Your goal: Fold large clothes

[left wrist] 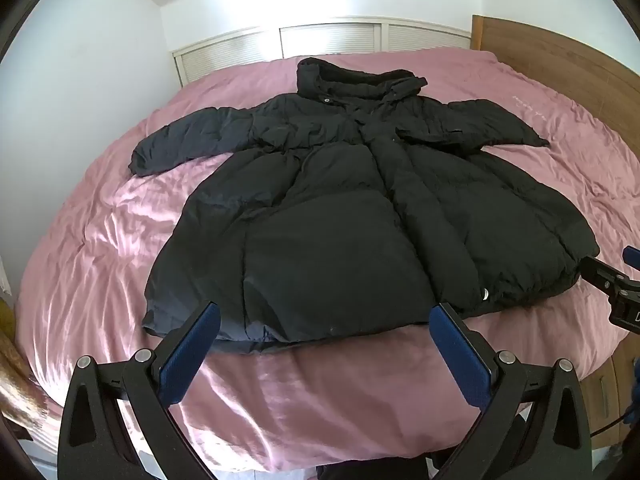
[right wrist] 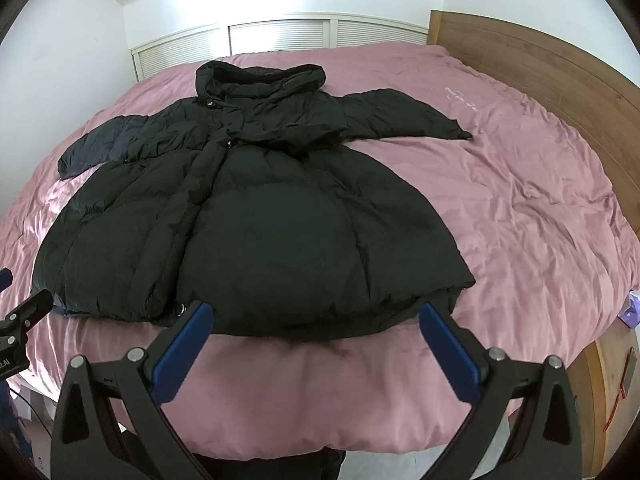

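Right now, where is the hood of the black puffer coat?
In both wrist views the hood lies at the far end of the black puffer coat, toward the white louvred doors, flat on the pink duvet.

Saw a puffy black hooded coat (right wrist: 256, 216) spread flat, front up, on a wrinkled pink duvet (right wrist: 520, 200). Sleeves out to either side of the coat, hood at its far end. Nearer than the coat's hem, the right gripper (right wrist: 316, 322) with blue-padded black fingers (right wrist: 184, 348), spread wide, nothing between them. Beyond the coat's right sleeve, a brown wooden headboard (right wrist: 540, 64).
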Motion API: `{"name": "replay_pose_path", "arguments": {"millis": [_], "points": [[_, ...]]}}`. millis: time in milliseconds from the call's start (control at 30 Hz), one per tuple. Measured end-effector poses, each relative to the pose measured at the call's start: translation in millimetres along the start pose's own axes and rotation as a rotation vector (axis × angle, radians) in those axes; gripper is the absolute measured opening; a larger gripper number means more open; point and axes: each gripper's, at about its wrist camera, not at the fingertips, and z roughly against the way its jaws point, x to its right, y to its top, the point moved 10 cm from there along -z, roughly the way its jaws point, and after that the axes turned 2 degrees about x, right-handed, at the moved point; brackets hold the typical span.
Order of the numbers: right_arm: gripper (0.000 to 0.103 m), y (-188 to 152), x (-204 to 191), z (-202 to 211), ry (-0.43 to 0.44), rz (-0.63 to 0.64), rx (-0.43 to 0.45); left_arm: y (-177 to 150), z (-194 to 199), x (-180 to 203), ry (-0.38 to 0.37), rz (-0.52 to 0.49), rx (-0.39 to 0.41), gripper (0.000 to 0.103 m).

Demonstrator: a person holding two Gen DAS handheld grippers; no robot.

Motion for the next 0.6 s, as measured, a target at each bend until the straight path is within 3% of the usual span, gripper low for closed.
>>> {"name": "replay_pose_path", "arguments": {"millis": [600], "points": [[0.103, -3, -4, 11, -0.014, 0.021, 0.009, 1, 9, -3, -0.018, 0.026, -0.003, 0.102]]}}
